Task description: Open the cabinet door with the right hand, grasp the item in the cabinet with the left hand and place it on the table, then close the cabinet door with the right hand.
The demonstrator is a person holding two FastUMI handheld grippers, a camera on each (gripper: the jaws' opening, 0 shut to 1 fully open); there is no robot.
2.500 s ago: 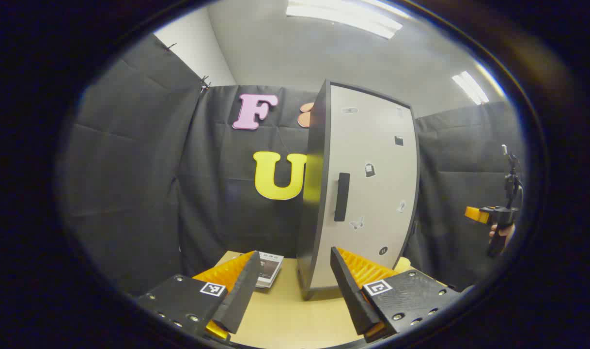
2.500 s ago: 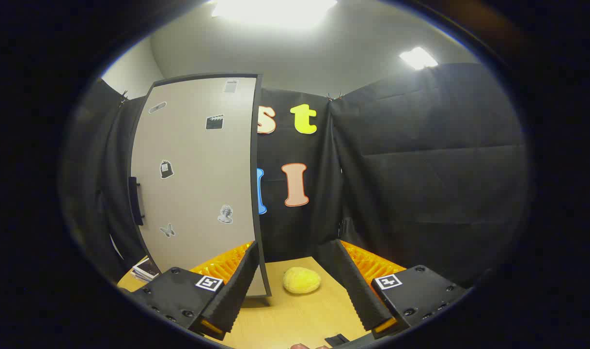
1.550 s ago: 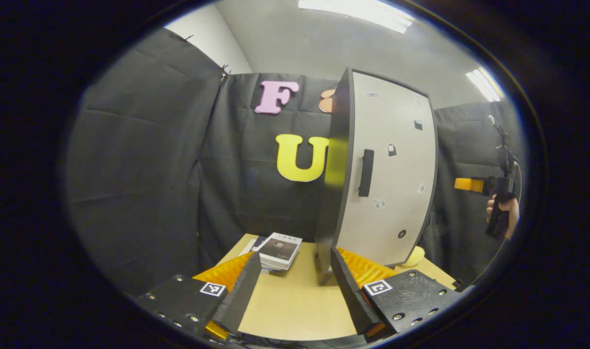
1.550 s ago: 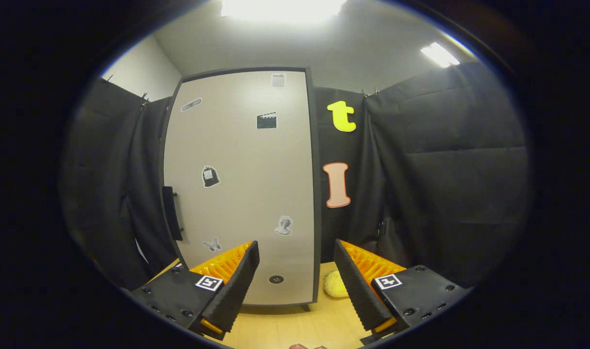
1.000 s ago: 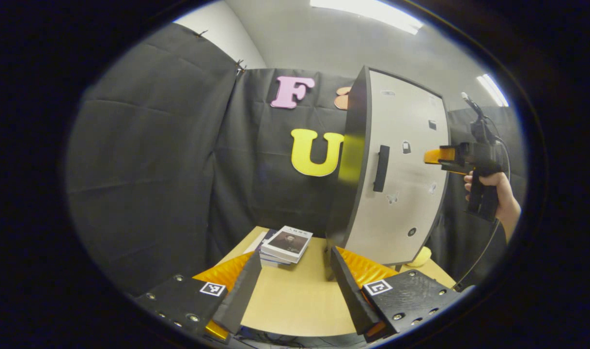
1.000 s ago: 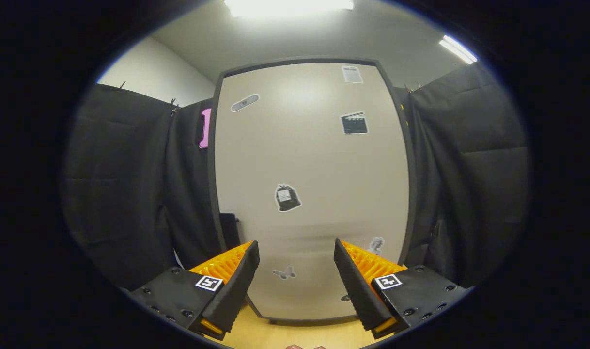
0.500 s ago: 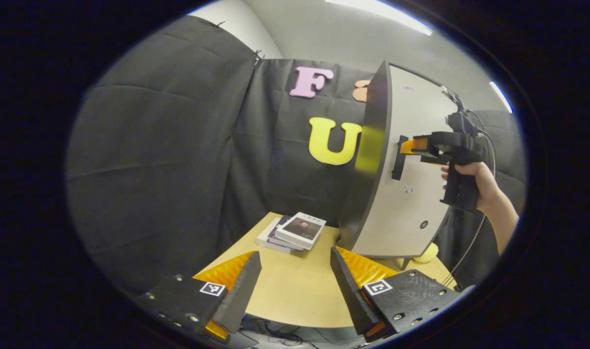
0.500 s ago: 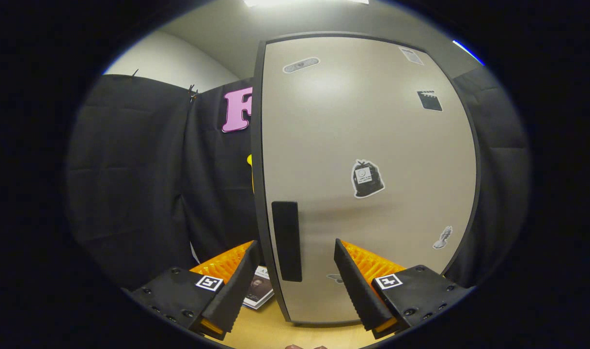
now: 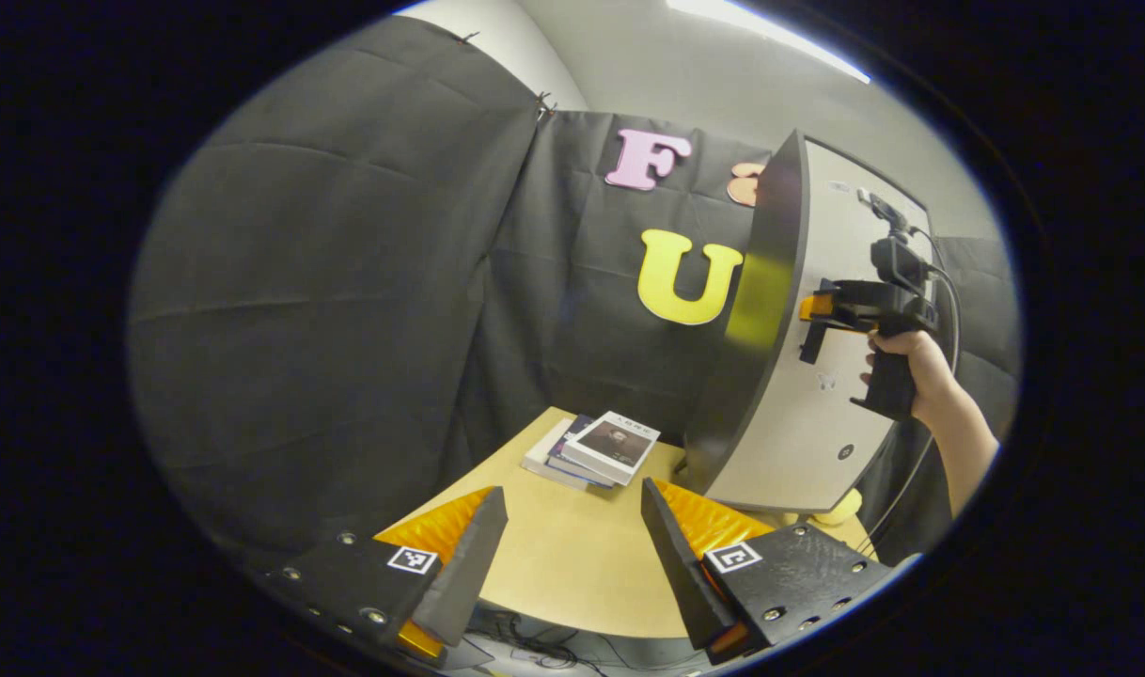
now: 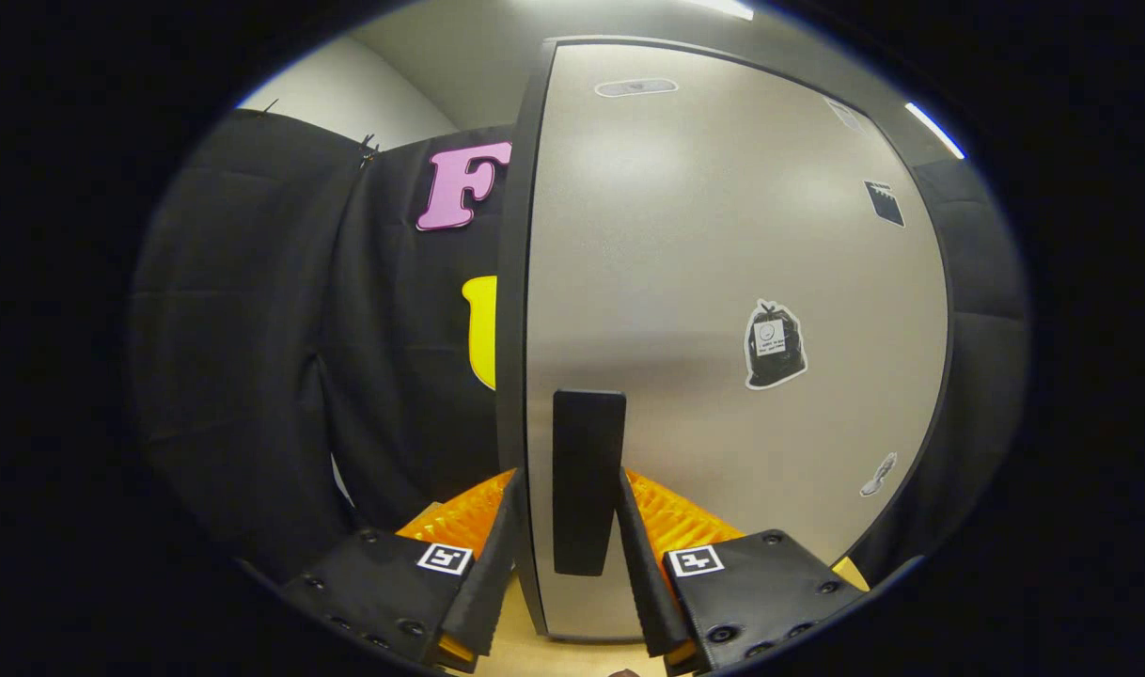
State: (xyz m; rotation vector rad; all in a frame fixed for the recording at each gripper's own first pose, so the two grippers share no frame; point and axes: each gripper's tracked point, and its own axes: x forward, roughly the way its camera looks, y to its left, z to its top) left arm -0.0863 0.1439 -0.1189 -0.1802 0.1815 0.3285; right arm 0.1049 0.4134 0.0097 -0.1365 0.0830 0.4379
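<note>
Now closing right tongs around door handle, fingers either side, contact unclear; positioned to pull cabinet door open. Left tongs spread open, empty, waiting above counter. Item hidden behind shut door.

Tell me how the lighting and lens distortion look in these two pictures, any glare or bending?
Left gripper view: the cabinet side edge carries a yellowish sheen, and the fisheye bows the door outline. Right gripper view: a soft pale glare sits high on the cabinet door, whose straight edges curve; the handle looks sharp between the right gripper fingers.
</note>
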